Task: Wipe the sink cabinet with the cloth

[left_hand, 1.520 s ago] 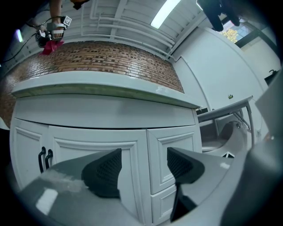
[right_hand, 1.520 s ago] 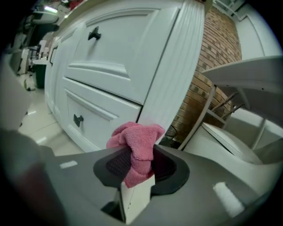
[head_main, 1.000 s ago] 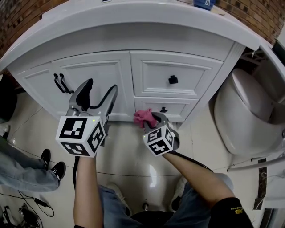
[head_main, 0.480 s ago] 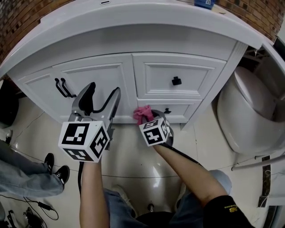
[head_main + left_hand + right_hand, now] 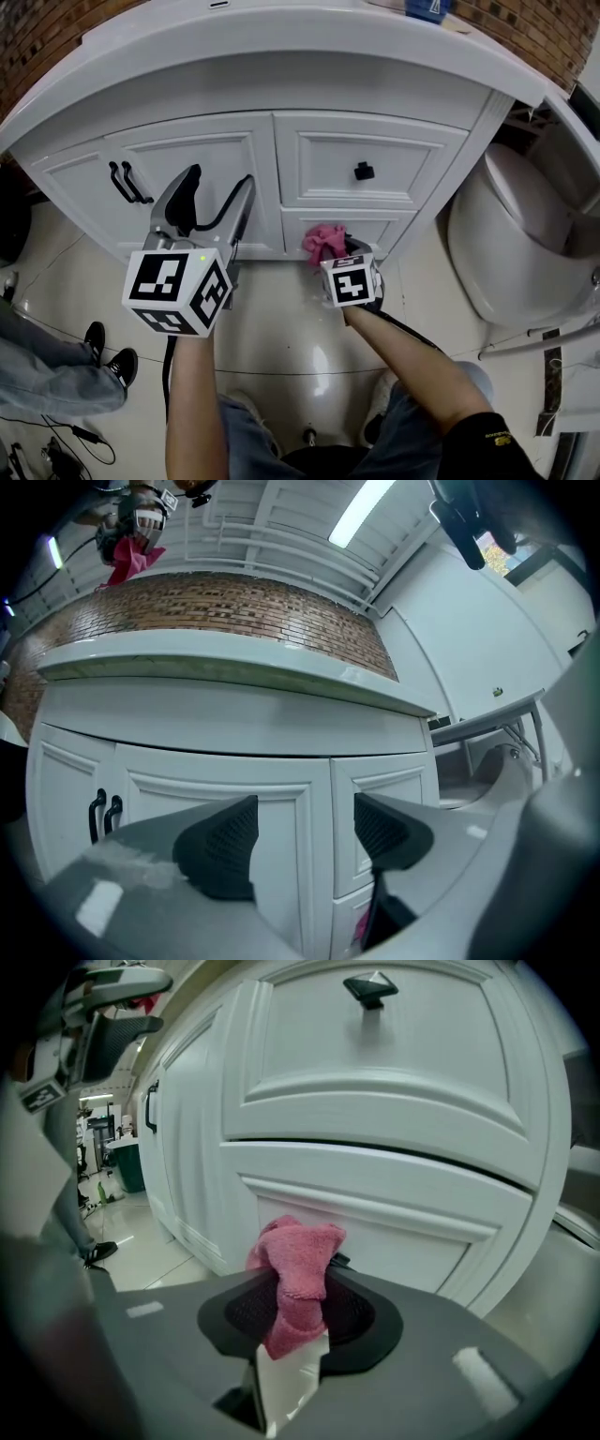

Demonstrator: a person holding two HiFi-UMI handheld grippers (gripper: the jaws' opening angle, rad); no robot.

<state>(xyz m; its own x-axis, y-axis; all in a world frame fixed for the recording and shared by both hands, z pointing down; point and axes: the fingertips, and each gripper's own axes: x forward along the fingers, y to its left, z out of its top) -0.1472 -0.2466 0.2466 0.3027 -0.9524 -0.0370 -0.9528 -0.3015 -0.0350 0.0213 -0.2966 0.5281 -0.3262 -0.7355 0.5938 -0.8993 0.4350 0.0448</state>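
Note:
The white sink cabinet [image 5: 197, 155] fills the top of the head view. My right gripper [image 5: 337, 251] is shut on a pink cloth [image 5: 323, 240] and holds it against the lower drawer [image 5: 375, 225]. In the right gripper view the cloth [image 5: 298, 1279] bulges up between the jaws of this gripper [image 5: 300, 1314], right in front of the lower drawer [image 5: 403, 1237]. It hides most of that drawer's knob. My left gripper [image 5: 216, 187] is open and holds nothing, in front of the cabinet door. In its own view this gripper [image 5: 305, 841] faces the door [image 5: 225, 789].
Two black door handles [image 5: 124, 182] sit at the left and a black knob [image 5: 362, 171] on the upper drawer. A white toilet [image 5: 511, 239] stands close on the right. A bystander's shoes [image 5: 98, 339] are on the tiled floor at lower left. A blue item [image 5: 427, 9] rests on the countertop.
My right gripper has carried the cloth to the right along the lower drawer front. The left gripper has barely moved and stays open.

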